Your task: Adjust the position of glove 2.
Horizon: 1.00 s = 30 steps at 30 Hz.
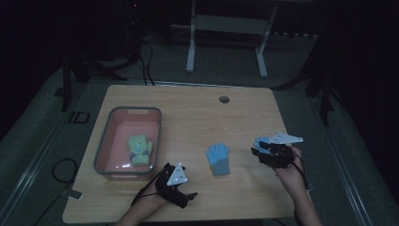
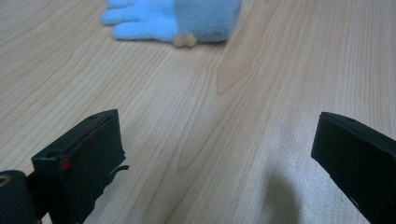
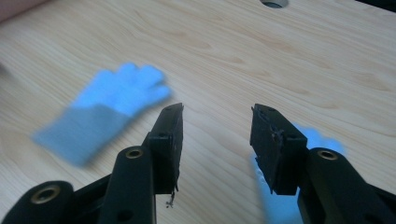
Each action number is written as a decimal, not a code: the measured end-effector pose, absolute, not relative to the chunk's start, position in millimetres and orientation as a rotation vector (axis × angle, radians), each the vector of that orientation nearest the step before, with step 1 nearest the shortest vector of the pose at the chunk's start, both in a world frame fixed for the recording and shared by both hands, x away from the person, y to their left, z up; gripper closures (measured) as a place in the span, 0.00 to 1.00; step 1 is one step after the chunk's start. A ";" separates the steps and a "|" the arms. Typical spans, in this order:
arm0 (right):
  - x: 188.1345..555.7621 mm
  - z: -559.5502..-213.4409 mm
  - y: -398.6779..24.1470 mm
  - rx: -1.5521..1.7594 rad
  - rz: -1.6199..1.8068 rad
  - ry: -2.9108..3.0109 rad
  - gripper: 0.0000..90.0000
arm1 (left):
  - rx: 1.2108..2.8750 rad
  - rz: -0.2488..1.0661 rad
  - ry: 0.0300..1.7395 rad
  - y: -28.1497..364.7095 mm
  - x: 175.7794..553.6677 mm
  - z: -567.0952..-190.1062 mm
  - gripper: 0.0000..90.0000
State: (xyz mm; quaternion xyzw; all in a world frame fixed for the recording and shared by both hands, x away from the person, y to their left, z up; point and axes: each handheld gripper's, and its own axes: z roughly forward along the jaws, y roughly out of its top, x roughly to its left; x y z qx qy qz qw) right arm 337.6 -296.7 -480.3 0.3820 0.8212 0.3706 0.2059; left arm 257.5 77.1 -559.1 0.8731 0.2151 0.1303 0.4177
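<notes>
My right gripper (image 3: 217, 123) has its jaws half apart, nothing pinched; a second blue glove (image 3: 280, 200) lies blurred behind its right jaw, touching or not I cannot tell. My left gripper (image 2: 215, 154) is wide open over bare table (image 1: 197, 108). The blue glove (image 1: 218, 158) lies flat mid-table, at 9 o'clock from my right gripper and 1 o'clock from my left. A pink bin (image 1: 104, 141) at the table's 9 o'clock holds a green glove (image 1: 139, 149).

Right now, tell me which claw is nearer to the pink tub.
Left. The left claw sits just off the pink tub's near right corner; the right claw is across the table, beyond the blue glove.
</notes>
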 end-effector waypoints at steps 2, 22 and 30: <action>341.6 -480.4 -310.5 1.060 1.053 2.313 0.60 | 2.190 0.325 0.542 77.3 257.4 -558.9 0.03; 384.2 -518.7 -372.8 1.138 1.012 2.343 0.69 | 2.193 0.324 0.534 79.9 255.2 -559.7 0.03; 389.3 -544.5 -372.5 1.154 0.947 2.355 0.72 | 2.180 0.317 0.545 81.9 255.8 -558.6 0.03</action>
